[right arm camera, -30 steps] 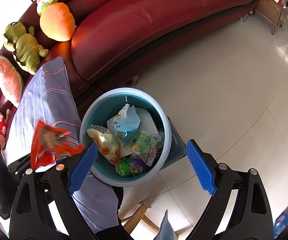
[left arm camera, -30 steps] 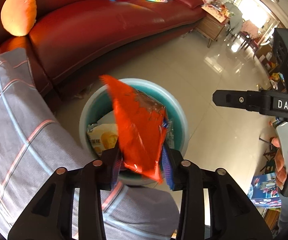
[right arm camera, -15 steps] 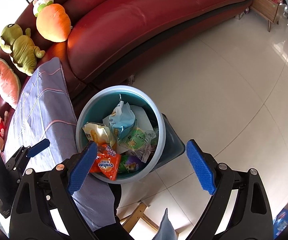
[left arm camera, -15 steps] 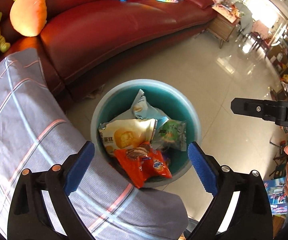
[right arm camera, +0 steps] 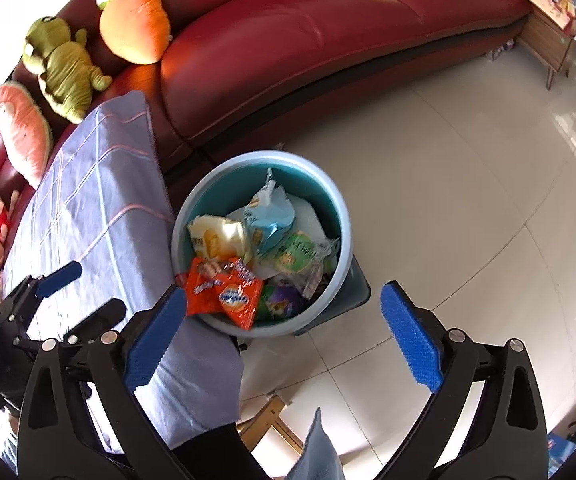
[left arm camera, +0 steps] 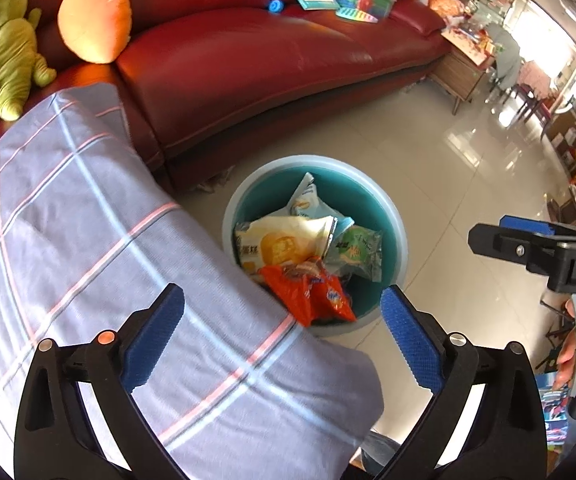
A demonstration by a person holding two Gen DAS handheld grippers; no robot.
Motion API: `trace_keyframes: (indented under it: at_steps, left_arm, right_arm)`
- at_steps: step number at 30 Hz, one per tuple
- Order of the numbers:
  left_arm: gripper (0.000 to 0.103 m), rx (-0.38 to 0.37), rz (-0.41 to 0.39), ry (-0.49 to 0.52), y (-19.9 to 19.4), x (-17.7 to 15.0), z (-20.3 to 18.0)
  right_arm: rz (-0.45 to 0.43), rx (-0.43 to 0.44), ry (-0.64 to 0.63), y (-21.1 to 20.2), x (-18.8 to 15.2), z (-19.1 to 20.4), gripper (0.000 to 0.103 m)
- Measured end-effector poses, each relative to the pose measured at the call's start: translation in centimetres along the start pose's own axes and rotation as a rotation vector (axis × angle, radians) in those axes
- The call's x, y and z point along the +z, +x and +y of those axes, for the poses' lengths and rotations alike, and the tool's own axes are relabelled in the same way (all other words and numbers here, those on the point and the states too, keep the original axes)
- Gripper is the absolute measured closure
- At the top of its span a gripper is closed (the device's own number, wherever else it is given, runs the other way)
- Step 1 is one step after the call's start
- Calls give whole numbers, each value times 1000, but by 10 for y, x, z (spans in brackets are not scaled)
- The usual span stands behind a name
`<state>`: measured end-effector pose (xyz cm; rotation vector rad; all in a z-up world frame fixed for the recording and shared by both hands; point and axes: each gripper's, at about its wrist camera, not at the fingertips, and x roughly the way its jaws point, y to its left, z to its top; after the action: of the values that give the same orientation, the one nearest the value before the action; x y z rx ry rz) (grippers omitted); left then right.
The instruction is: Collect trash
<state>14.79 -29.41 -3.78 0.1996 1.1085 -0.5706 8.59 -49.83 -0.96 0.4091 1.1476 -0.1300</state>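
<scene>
Wrappers fill my teal bin [left arm camera: 402,240], orange packet [left arm camera: 308,292] on top; both my jaws opening, empty; no remaining trash visible.

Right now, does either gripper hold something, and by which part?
Nothing is held. The left gripper and the right gripper are both opening, empty. The orange wrapper lies in the bin.

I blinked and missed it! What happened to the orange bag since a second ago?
The left claw let go of the crinkly orange snack wrapper; it dropped into the round teal plastic bin, and the jaws are opening. The other wrappers stayed put.
</scene>
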Motion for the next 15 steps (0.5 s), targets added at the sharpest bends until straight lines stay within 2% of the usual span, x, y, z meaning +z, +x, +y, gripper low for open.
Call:
trace_keyframes:
  at_steps: [2, 7, 15]
  left_arm:
    - [4, 0, 2, -22, -8, -8, 7]
    - [4, 62, -18, -57, -29, -31, 25]
    - [4, 76, -23, -115, -50, -64, 41]
  right_arm:
    - [-4, -1, -21, -5, -8, 7, 10]
    - [-32, 2, -57, -22, -27, 23, 10]
    - [-51, -6, -85, -38, -55, 38, 10]
